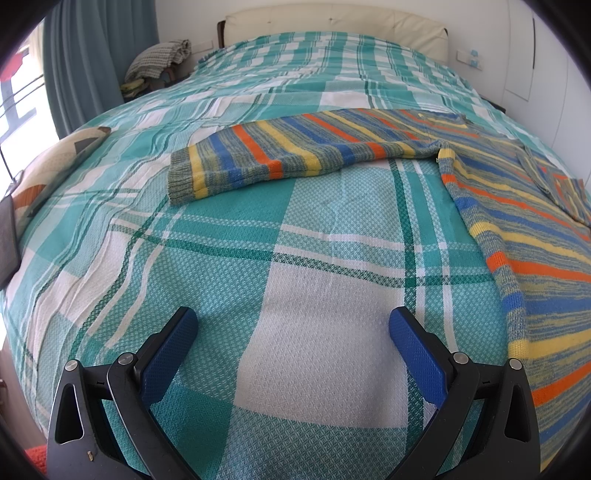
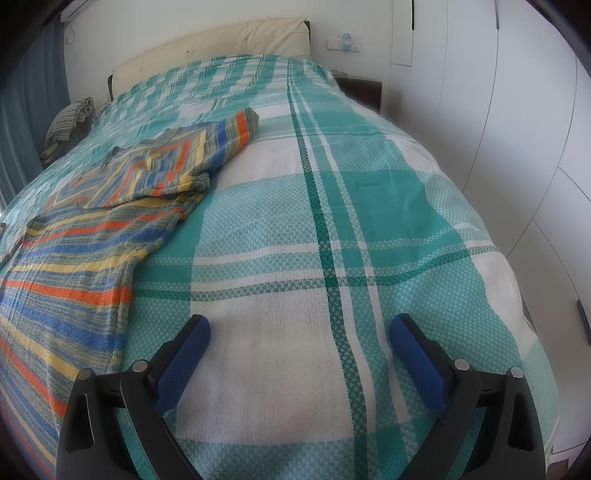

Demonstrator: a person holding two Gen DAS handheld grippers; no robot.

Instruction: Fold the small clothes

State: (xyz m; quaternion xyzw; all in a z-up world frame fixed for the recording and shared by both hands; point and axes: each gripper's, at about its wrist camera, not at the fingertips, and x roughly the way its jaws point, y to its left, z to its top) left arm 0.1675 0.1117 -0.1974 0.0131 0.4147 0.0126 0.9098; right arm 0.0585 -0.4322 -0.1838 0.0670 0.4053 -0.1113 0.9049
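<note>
A striped knit sweater (image 1: pixel 524 221), in blue, yellow, orange and grey-green, lies flat on the bed. In the left wrist view its body fills the right side and one sleeve (image 1: pixel 280 157) stretches left across the bed. In the right wrist view the sweater (image 2: pixel 74 258) lies at the left, its other sleeve (image 2: pixel 218 144) reaching up and right. My left gripper (image 1: pixel 293 319) is open and empty over the cover, left of the sweater's body. My right gripper (image 2: pixel 301 326) is open and empty, right of the sweater.
The bed has a teal and white plaid cover (image 1: pixel 258 240) and a cream headboard (image 1: pixel 332 26). A pile of folded cloth (image 1: pixel 159 59) sits by the blue curtain (image 1: pixel 92 55). A patterned pillow (image 1: pixel 55 166) lies at the left edge. White wardrobe doors (image 2: pixel 498 129) and a dark nightstand (image 2: pixel 364 88) stand at the right.
</note>
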